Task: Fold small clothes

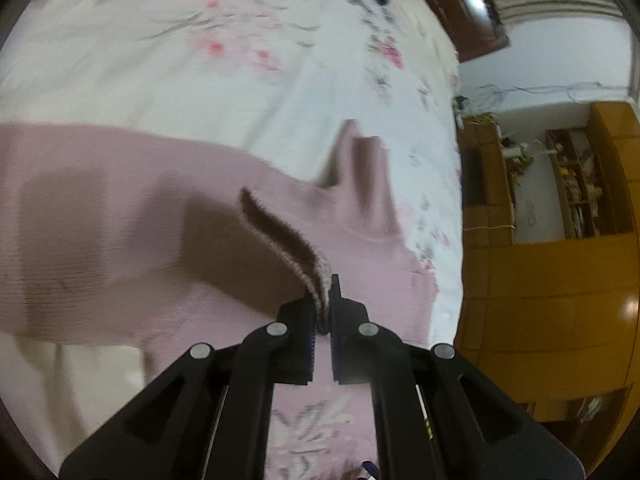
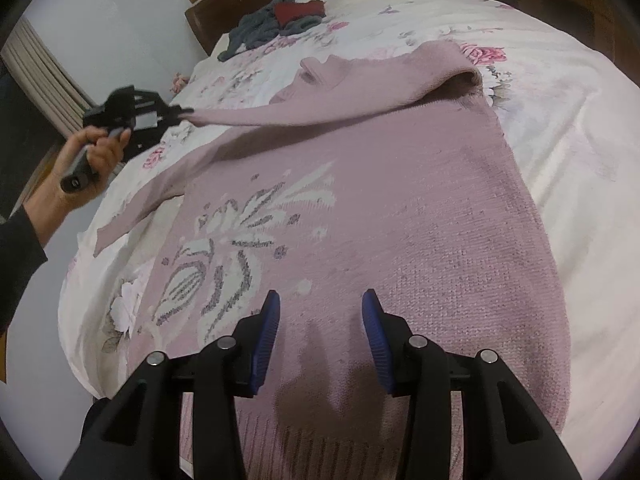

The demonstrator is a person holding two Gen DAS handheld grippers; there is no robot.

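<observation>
A pink knit sweater [image 2: 400, 208] with a white and grey flower pattern lies spread on the bed. My left gripper [image 1: 325, 304] is shut on the cuff of one sleeve [image 1: 288, 240], which it holds lifted and stretched across the sweater's chest. The right wrist view shows that same left gripper [image 2: 188, 112] at the left, in a hand, with the sleeve [image 2: 320, 112] pulled taut toward it. My right gripper [image 2: 320, 308] hovers open just above the sweater's lower part, nothing between its blue pads [image 2: 268, 332]. The other sleeve [image 2: 160, 192] lies flat toward the left bed edge.
The bed carries a white floral cover [image 2: 560, 128]. A heap of grey and red clothes [image 2: 280, 20] sits near the dark headboard [image 2: 224, 4]. Orange wooden cabinets and shelves [image 1: 560, 240] stand beside the bed. A curtain [image 2: 44, 68] hangs at the left.
</observation>
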